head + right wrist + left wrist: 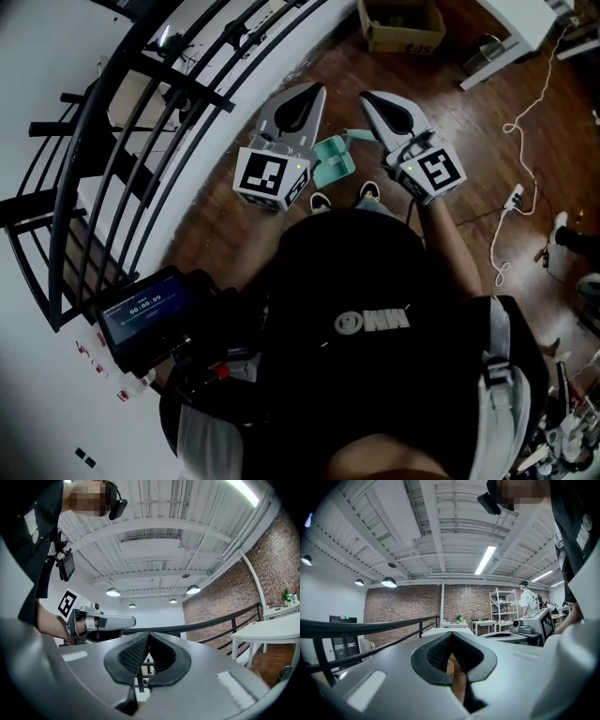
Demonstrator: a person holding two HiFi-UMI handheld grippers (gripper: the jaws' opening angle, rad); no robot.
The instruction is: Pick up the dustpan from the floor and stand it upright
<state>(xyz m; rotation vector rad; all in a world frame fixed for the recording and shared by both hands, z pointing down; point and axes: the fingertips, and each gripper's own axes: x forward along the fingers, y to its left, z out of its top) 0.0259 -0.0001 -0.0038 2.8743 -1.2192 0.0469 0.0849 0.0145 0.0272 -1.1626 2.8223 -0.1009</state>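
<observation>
Jaws on both grippers are pressed together with nothing between them. The left gripper [451,635] shows its pads meeting at the tip, and so does the right gripper [148,635]. Both point level, out over the railing [178,103] and the room, not down at the floor [450,122].

From the head view the left gripper [314,92] and right gripper [368,97] are held side by side in front of the chest. Below and between them, just past the shoes [320,202], the teal dustpan [333,164] sits on the floor, its handle reaching to the right under the right gripper. Neither gripper touches it.

Judged from this, no grasp is in hand: the dustpan is free and both grippers are well above it. If it is lying flat, the next move calls for tipping one gripper down, opening its jaws and closing them on the handle or rim, then raising the pan onto its edge.

From straight above I cannot tell whether the dustpan lies flat or already stands. Part of it is covered by the grippers, and neither gripper view shows it at all. Farther off, a box [401,26] stands near the far edge, and to the right a white cable [525,131] trails across the floor.
</observation>
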